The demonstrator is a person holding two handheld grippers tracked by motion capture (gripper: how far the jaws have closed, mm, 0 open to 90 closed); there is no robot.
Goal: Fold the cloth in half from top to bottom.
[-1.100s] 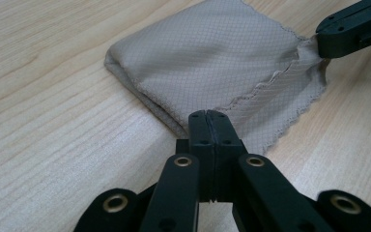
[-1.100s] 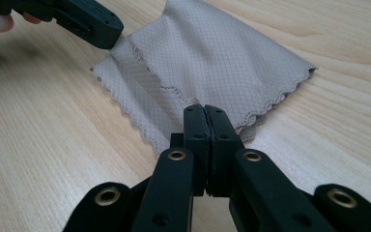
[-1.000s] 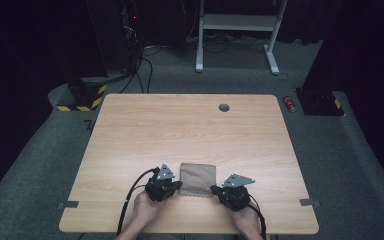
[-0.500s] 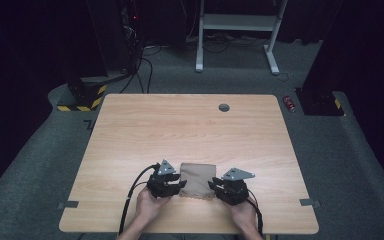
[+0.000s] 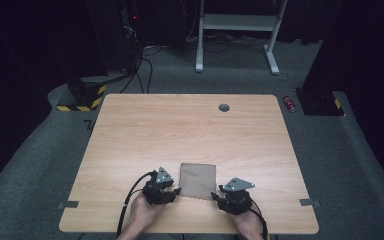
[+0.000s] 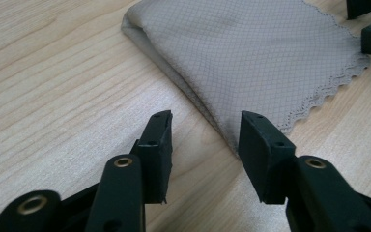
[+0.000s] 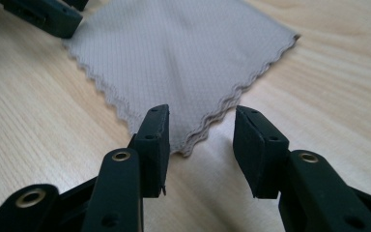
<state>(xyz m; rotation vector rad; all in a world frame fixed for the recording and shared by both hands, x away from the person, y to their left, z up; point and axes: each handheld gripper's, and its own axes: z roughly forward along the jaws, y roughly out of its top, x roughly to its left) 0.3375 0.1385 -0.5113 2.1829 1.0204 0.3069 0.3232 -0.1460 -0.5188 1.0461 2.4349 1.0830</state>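
A folded grey-beige cloth point(image 5: 197, 180) with zigzag edges lies flat on the wooden table point(image 5: 190, 130), near its front edge. My left gripper point(image 5: 174, 192) sits at the cloth's near left corner and my right gripper point(image 5: 218, 196) at its near right corner. In the left gripper view the cloth point(image 6: 251, 53) reaches with its folded corner between the open jaws of the left gripper point(image 6: 205, 140), untouched by the pads. In the right gripper view the cloth point(image 7: 188, 58) ends in a layered corner between the parted jaws of the right gripper point(image 7: 200, 140). Both grippers' jaws have just been opening.
A small round grommet point(image 5: 224, 107) is set in the table near its far edge. Bare wood stretches beyond and to both sides of the cloth. Dark carpet, cables and a white stand point(image 5: 235, 30) lie past the table.
The jaws of both grippers have parted at the cloth's near corners. The cloth and both hands stay about where they were.
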